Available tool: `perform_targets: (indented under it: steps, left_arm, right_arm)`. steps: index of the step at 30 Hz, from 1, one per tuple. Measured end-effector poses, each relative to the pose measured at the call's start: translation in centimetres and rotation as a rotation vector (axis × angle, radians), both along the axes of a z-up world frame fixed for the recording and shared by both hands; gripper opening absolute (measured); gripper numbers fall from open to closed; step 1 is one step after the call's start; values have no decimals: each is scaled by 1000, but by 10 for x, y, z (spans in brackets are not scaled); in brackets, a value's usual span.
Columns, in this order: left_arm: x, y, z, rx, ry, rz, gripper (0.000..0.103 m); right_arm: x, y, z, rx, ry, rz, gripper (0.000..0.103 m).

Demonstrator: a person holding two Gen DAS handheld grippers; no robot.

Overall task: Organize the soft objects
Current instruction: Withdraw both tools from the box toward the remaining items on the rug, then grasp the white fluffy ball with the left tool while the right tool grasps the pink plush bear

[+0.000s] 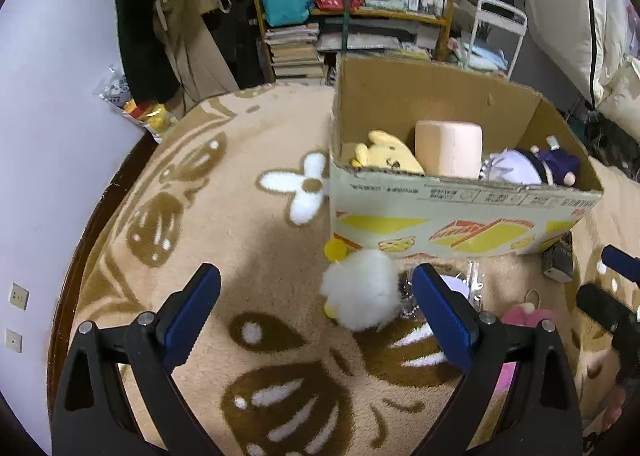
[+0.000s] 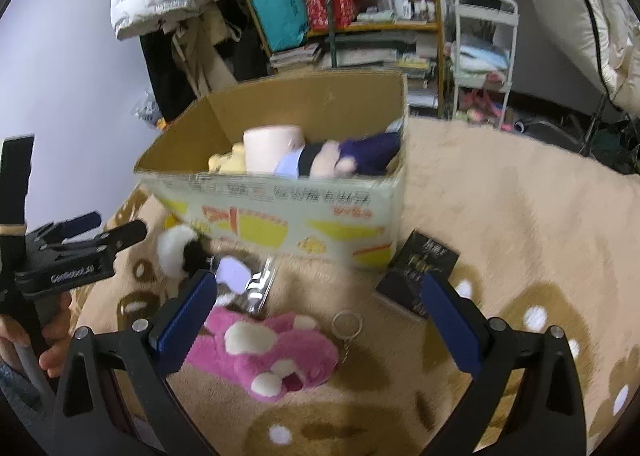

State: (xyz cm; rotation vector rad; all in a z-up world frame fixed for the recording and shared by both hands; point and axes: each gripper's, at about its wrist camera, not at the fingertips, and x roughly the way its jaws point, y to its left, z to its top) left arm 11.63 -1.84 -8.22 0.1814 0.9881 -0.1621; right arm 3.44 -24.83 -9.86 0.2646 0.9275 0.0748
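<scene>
The cardboard box [image 1: 460, 212] stands on the blanket [image 1: 240, 240] as the collection point, already holding three soft toys. The left gripper [image 1: 316, 308] and right gripper [image 2: 320, 316] both hold their jaws apart and empty. The pink plush [image 2: 272, 352] lies between the right fingers, the white plush [image 1: 360, 288] just before the box.

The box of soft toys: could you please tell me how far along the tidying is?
Done: the box already holds a yellow plush, a pink roll and a purple doll. In hand: nothing; both grippers are open. Left: the white pom-pom and the pink plush lie on the blanket.
</scene>
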Motion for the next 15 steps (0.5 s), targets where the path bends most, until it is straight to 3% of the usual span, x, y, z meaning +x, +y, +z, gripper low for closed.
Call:
perform_targets:
  steps: [15]
  left_arm:
    - [26, -11, -50, -46, 158, -2, 94]
  right_arm:
    - [13, 25, -51, 26, 195, 79, 103]
